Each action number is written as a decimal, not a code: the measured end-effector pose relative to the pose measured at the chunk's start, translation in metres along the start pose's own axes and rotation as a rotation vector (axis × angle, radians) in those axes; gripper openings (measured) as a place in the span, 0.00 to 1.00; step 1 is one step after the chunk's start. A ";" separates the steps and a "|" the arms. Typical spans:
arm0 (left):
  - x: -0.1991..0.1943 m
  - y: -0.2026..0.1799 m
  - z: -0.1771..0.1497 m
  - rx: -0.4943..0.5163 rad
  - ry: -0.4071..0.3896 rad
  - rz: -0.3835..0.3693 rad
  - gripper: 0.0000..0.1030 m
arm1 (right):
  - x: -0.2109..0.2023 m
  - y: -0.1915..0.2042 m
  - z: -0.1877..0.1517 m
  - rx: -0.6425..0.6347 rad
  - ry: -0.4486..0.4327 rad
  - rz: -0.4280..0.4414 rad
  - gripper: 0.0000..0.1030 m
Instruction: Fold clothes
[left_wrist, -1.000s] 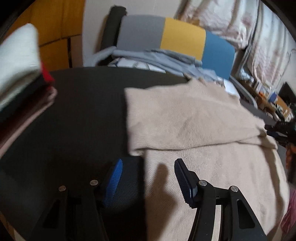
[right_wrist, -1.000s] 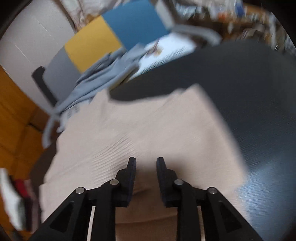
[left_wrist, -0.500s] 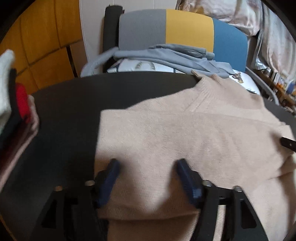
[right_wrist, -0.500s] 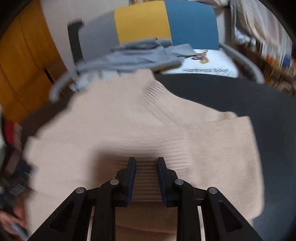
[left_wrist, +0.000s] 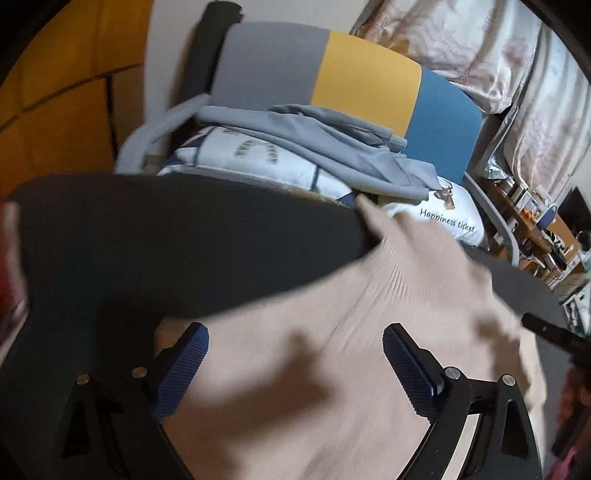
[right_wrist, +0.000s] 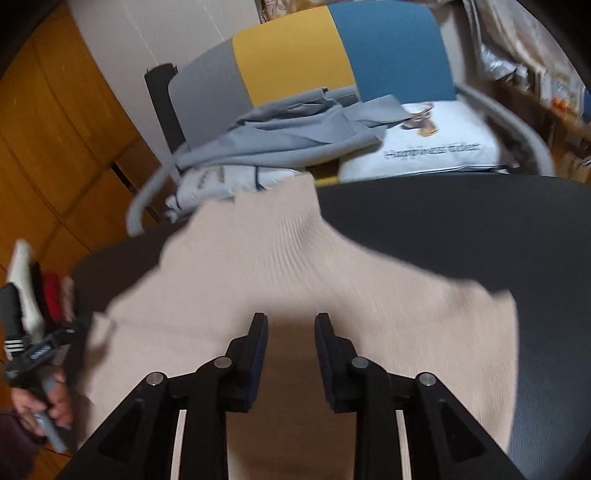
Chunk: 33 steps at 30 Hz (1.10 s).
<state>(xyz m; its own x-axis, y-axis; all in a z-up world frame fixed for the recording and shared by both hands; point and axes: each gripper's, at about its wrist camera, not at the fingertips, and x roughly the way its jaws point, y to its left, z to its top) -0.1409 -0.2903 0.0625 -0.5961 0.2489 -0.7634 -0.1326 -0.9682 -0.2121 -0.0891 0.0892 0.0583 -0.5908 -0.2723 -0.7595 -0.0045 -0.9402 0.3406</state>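
Sweater (right_wrist: 306, 295) lies spread on the black table (right_wrist: 461, 218), and its ribbed neck pokes over the far edge toward the chair (right_wrist: 332, 55). The left gripper (left_wrist: 295, 365) is above the sweater near the table's near edge; its jaws are opening wide and hold nothing. The right gripper (right_wrist: 290, 347) is over the sweater too. Its jaws are narrow and opening, with no cloth pinched between them. Folded clothes (right_wrist: 40, 295) sit at the table's left end. Grey cloth (left_wrist: 314, 140) lies on the chair behind the table.

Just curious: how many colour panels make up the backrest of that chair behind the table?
3: the grey panel at the left, the yellow panel in the middle, the blue panel at the right.
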 end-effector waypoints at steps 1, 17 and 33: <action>0.012 -0.008 0.015 0.016 0.005 0.002 0.94 | 0.010 -0.002 0.016 0.011 0.011 0.006 0.27; 0.164 -0.075 0.101 0.137 0.215 -0.021 0.97 | 0.154 -0.002 0.137 -0.062 0.131 -0.030 0.38; 0.113 -0.093 0.102 0.095 0.143 -0.191 0.09 | 0.101 0.031 0.122 -0.092 0.021 0.048 0.10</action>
<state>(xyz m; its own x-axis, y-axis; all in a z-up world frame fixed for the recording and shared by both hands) -0.2767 -0.1743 0.0587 -0.4364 0.4216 -0.7949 -0.3097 -0.8998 -0.3072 -0.2470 0.0579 0.0598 -0.5717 -0.3204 -0.7553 0.0980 -0.9407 0.3248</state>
